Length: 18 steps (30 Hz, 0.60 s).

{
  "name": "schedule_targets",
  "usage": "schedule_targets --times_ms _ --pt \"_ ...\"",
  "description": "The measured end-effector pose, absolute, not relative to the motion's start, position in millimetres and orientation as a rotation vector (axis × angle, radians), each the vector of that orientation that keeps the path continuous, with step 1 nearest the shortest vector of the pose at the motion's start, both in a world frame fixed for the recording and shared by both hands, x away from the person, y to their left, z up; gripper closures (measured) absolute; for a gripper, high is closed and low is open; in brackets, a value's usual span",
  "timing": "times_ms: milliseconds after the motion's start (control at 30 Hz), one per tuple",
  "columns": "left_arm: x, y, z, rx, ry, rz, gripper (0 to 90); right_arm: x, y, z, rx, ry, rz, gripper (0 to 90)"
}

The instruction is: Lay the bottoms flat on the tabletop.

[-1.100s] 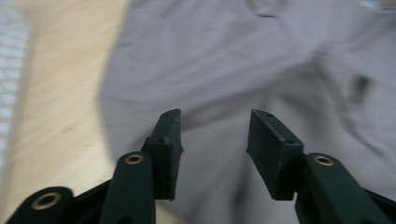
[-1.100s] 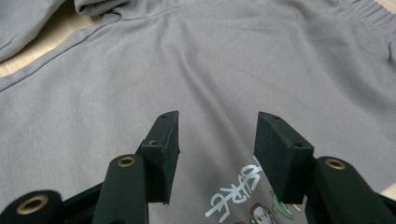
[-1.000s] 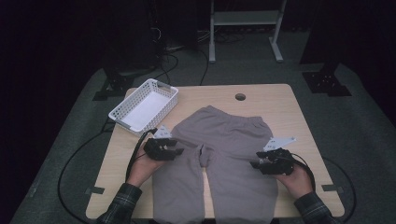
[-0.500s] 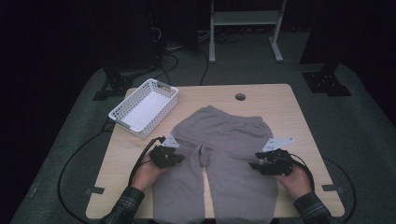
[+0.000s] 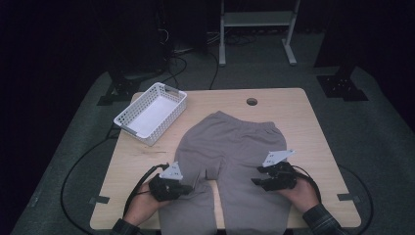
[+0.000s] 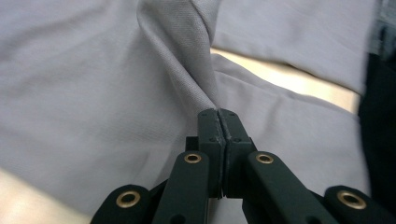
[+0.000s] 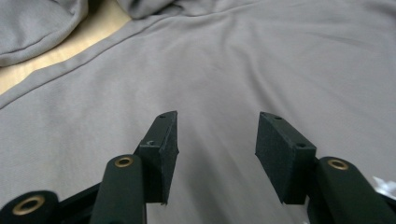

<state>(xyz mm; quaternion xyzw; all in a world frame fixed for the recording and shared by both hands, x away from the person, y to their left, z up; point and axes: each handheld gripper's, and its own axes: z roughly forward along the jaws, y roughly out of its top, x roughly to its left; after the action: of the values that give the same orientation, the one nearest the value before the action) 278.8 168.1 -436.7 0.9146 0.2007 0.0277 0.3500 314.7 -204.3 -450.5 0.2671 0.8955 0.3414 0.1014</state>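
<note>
Grey trousers [image 5: 230,161] lie flat on the wooden table [image 5: 298,112], waistband away from the person. Left gripper [image 6: 218,122] has clamped its jaws on a raised fold of the left leg. Right gripper [image 7: 215,140] stands parted above the right leg, gripping nothing.

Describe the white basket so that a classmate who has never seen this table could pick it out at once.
Start at the wooden table and look to its far left corner. There, left of the grey trousers spread over the middle, sits the basket, hanging slightly over the edge. It is the one rigid white thing there: a rectangular lattice-walled tray with nothing in it.
</note>
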Motion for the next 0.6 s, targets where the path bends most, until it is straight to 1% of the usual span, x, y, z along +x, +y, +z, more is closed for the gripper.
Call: schedule_targets --times_ms 100,133,167,200,233,267,300,333,433,533,567,600 --pt "269.4 169.9 -438.6 2.373 0.506 0.044 88.4 311.9 -197.6 -453.2 0.764 2.676 0.998 47.5" --pt "269.2 173.3 -438.8 2.355 0.526 0.081 82.9 311.6 -196.9 -453.4 0.758 2.680 0.996 47.5" --pt "269.2 173.3 -438.8 2.355 0.526 0.081 77.0 311.6 -196.9 -453.4 0.758 2.680 0.996 47.5" --pt "271.1 174.7 -438.5 2.342 0.543 0.092 77.0 311.5 -196.1 -453.5 0.751 2.685 1.001 46.5" --pt "274.7 176.5 -437.7 2.323 0.561 0.104 70.8 311.2 -195.1 -453.5 0.746 2.689 1.009 45.6" --pt "276.6 177.1 -437.5 2.302 0.577 0.113 61.2 309.0 -191.9 -452.7 0.722 2.702 1.020 44.7" --pt "279.3 177.3 -437.3 2.282 0.594 0.113 61.2 309.0 -191.9 -452.7 0.722 2.702 1.020 44.7" --pt "282.1 177.0 -437.3 2.269 0.607 0.112 56.4 306.5 -188.8 -452.0 0.709 2.708 1.032 44.6" --pt "288.4 173.8 -438.3 2.261 0.620 0.136 48.6 299.7 -172.4 -450.6 0.658 2.738 1.061 44.8" --pt "296.3 171.2 -439.0 2.252 0.627 0.158 46.4 295.3 -148.1 -449.1 0.613 2.759 1.099 46.3" --pt "296.3 171.2 -439.0 2.252 0.627 0.158 46.4 295.3 -148.1 -449.1 0.613 2.759 1.099 46.3" --pt "297.7 170.8 -439.7 2.247 0.635 0.160 46.2 294.7 -135.0 -449.7 0.586 2.778 1.093 46.2"
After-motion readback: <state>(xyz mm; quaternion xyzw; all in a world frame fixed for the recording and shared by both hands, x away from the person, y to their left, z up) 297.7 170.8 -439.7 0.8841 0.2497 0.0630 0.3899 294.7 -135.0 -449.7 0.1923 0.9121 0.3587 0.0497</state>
